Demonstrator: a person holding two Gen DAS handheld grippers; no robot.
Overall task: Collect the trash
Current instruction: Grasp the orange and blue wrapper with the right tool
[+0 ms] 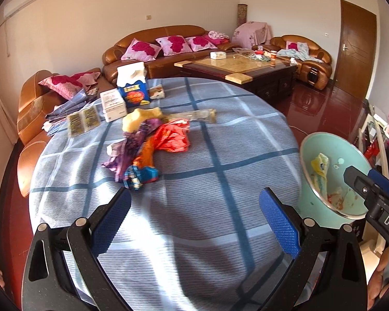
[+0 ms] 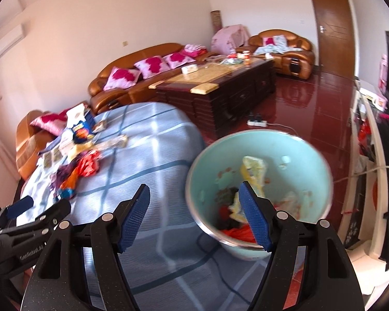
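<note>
Grippers, left gripper [image 1: 194, 220] and right gripper [image 2: 194, 223], gape wide, empty, touching nothing.

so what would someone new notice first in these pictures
Probably the bright heap of wrappers in the middle of the blue checked tablecloth. Next, the pale green bin beside the table, already holding some rubbish, with both grippers, left and right, open and empty.
</note>
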